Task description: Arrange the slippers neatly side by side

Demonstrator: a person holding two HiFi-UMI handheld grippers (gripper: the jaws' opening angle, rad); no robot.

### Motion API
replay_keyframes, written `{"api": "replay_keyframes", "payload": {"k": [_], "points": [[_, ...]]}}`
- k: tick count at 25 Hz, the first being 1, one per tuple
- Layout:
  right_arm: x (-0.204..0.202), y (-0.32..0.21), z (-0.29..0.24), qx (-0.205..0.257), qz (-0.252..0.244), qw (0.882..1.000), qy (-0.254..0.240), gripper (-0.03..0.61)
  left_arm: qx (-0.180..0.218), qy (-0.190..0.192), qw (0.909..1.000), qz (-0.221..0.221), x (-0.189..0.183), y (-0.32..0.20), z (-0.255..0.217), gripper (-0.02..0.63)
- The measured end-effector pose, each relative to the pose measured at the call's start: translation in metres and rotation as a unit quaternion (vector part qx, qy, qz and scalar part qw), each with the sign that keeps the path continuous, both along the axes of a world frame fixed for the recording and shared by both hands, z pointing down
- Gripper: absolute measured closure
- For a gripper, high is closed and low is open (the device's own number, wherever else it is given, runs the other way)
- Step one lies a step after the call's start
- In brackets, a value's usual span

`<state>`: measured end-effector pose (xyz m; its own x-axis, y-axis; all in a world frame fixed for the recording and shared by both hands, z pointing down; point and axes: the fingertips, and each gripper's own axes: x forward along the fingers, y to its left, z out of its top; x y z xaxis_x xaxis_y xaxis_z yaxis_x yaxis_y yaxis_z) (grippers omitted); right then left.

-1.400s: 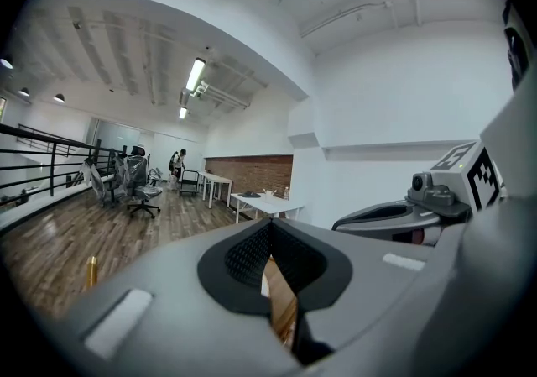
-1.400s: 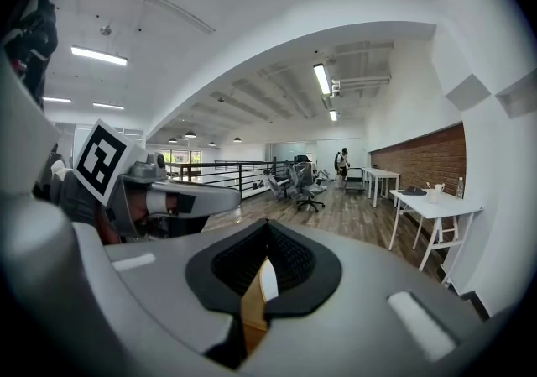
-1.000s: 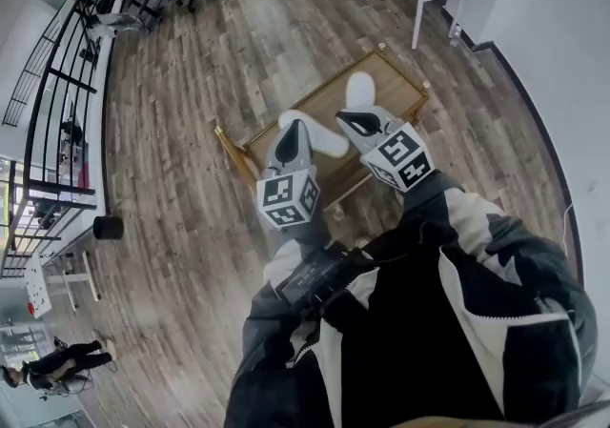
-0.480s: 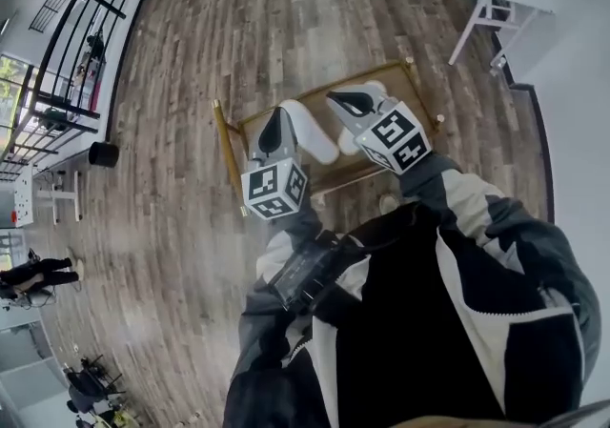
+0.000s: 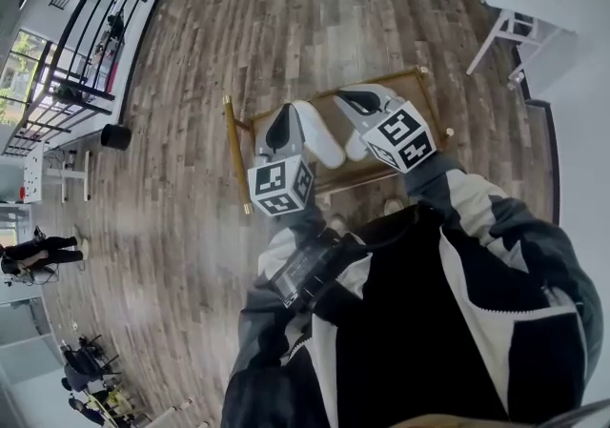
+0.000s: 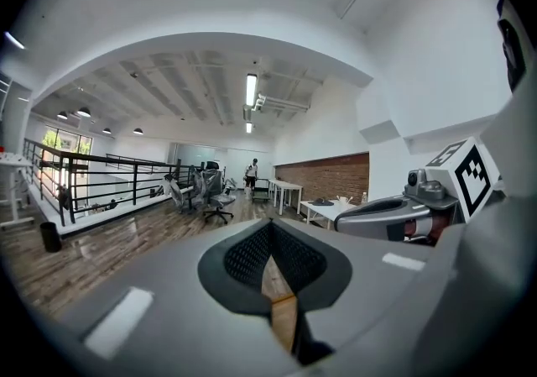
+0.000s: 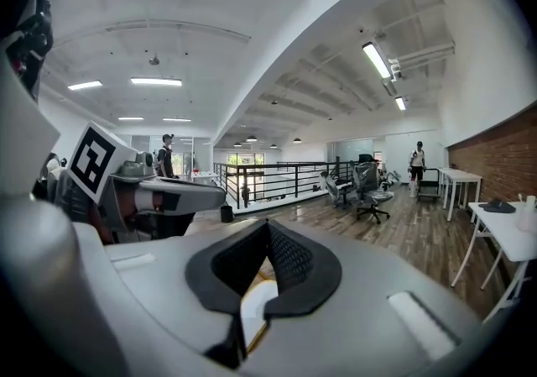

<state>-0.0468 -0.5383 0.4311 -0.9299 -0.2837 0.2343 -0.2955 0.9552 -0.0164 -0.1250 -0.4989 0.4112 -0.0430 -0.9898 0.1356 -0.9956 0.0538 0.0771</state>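
Two white slippers lie on a low wood table (image 5: 421, 91) with a brass-coloured rim. The left slipper (image 5: 321, 135), rounded and smooth, lies in plain sight. The right slipper (image 5: 355, 145) is mostly covered by the right gripper (image 5: 351, 97).

Since a second ago the head view has swung, so the table sits at a different angle in it. Both grippers remain over the table.

The left gripper (image 5: 283, 121) hangs above the left slipper with its jaws pressed together and nothing between them. The right gripper's jaws are likewise closed and empty, with the white slipper visible below them.

The floor around the table is plank wood, and a black railing (image 5: 91, 30) stands well apart.
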Motion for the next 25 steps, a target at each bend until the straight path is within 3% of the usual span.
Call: {"api": "replay_keyframes", "payload": {"k": [6,13,20,25], "points": [[-0.007,-0.004,0.001,-0.003,0.000,1.000,0.001,0.574,-0.012,0.000,0.9998,0.016,-0.001,-0.010,0.006,0.604],[-0.009,-0.011,0.007,-0.004,0.014,1.000,0.006,0.574,-0.053,0.006,0.9984,0.020,-0.019,-0.021,0.043,0.609],[0.004,-0.030,0.019,-0.010,0.041,0.999,0.021,0.574,-0.175,0.033,0.9837,0.026,-0.026,-0.029,0.151,0.545],[0.022,-0.041,0.031,-0.015,0.067,0.997,0.038,0.574,-0.256,0.076,0.9636,0.021,-0.031,-0.036,0.217,0.405]]}}
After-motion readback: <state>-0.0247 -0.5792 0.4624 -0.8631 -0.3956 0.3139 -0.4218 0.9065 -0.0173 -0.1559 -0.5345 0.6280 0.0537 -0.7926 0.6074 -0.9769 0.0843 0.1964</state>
